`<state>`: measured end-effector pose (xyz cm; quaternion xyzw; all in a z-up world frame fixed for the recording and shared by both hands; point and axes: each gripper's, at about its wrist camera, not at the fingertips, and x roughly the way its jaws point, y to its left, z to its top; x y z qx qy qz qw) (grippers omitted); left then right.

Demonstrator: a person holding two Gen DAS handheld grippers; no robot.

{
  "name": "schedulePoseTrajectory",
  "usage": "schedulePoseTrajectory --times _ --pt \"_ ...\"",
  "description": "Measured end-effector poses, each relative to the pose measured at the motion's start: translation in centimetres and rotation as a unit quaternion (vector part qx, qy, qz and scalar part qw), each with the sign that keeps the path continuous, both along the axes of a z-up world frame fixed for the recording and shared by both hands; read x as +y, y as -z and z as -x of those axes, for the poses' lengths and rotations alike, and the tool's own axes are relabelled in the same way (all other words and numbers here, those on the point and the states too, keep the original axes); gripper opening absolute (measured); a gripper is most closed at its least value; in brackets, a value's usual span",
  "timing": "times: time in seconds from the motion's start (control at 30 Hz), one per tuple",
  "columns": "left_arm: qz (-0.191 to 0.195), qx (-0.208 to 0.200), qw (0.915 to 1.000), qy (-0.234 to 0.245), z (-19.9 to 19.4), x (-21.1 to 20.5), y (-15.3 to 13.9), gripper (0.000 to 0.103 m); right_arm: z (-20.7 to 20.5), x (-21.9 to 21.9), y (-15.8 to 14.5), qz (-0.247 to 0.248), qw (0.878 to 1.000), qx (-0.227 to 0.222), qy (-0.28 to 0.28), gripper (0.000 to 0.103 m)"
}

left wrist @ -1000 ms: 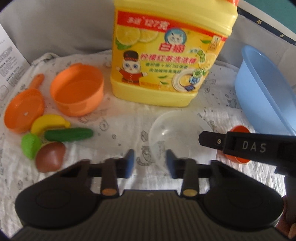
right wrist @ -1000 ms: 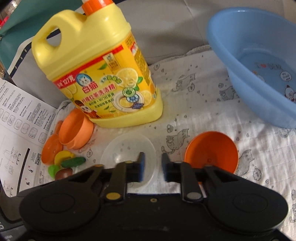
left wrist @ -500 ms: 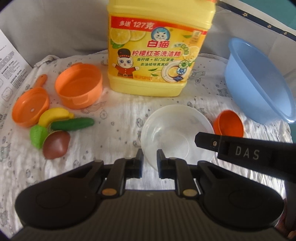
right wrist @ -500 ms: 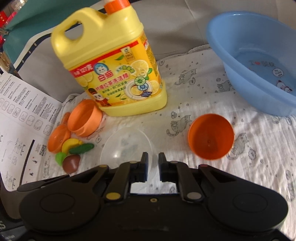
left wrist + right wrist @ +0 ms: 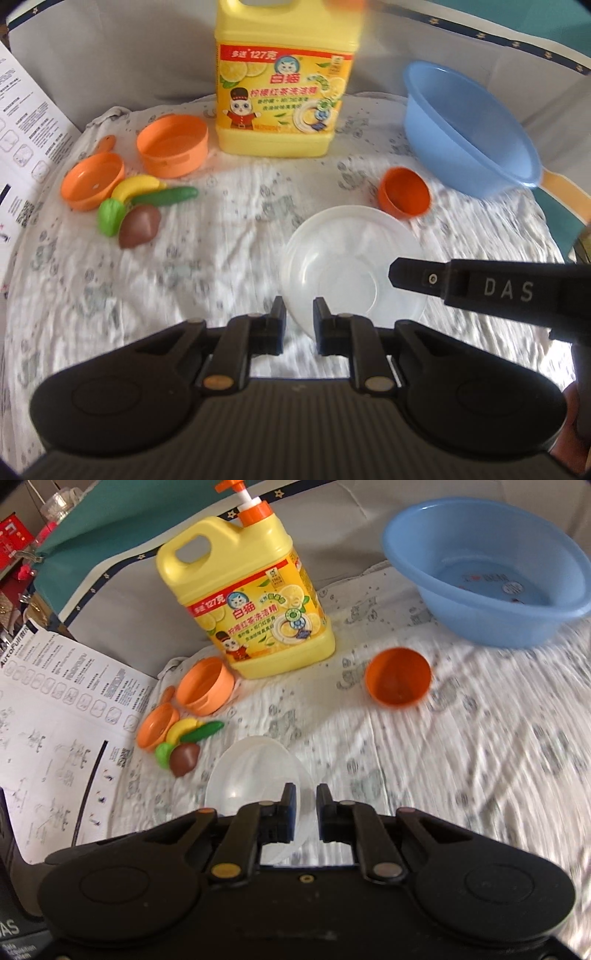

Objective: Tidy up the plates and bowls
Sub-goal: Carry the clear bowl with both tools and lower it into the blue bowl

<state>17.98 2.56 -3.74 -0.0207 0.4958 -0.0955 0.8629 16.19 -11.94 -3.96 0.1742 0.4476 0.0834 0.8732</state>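
Observation:
A clear plastic bowl (image 5: 351, 266) hangs just above the cloth, gripped from two sides. My left gripper (image 5: 299, 314) is shut on its near rim. In the left wrist view a black finger (image 5: 417, 275) of the right gripper reaches in over the bowl's right edge. In the right wrist view my right gripper (image 5: 306, 805) is shut on the rim of the clear bowl (image 5: 255, 771), which tilts away to the left. A small orange bowl (image 5: 404, 192) (image 5: 397, 677) lies on the cloth beyond it, near a blue basin (image 5: 465, 125) (image 5: 491, 572).
A large yellow detergent jug (image 5: 284, 92) stands at the back. An orange toy pot (image 5: 171, 149), an orange toy pan (image 5: 92, 181) and several toy fruits (image 5: 140, 229) lie at the left. A printed paper sheet (image 5: 55, 709) covers the left edge.
The left jaws have closed on the clear bowl's rim. Both grippers have drawn back and up with the bowl, so the jug, basin and orange bowl now sit farther away.

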Motion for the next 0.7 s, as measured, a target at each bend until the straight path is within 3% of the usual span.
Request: schedulePoseTrajectory --times 0.7 --pt "0.013 -0.029 0.9988 0.038 12.2 -1.7 -3.7 0.015 12.6 -3.3 -1.1 -0.023 1.0 -0.008 0.017 0.012"
